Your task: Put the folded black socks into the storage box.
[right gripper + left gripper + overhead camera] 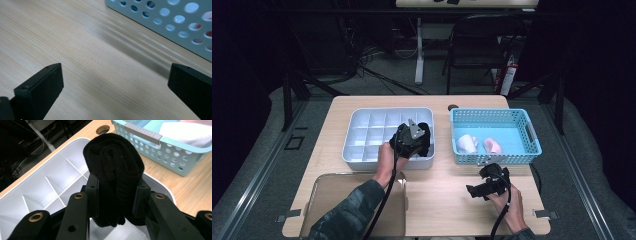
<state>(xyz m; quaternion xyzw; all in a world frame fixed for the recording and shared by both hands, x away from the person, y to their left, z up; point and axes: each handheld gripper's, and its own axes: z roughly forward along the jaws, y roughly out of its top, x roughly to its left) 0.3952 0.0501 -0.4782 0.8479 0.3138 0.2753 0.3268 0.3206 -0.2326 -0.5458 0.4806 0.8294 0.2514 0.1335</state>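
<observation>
A rolled black sock (115,172) is clamped between the pads of my left gripper (115,196), which is shut on it. In the high view the left gripper (418,142) holds the black sock (424,134) over the right side of the white divided organiser tray (362,131). My right gripper (115,82) stands open just above the bare wooden table, with nothing between its jaws. The high view shows the right gripper (477,189) resting near the front of the blue basket (527,131).
The blue perforated basket (172,155) holds a white sock roll (467,143) and a pink one (493,146). A clear lid or tray (332,200) lies at the front left. A cable hole (453,107) sits in the table behind the basket.
</observation>
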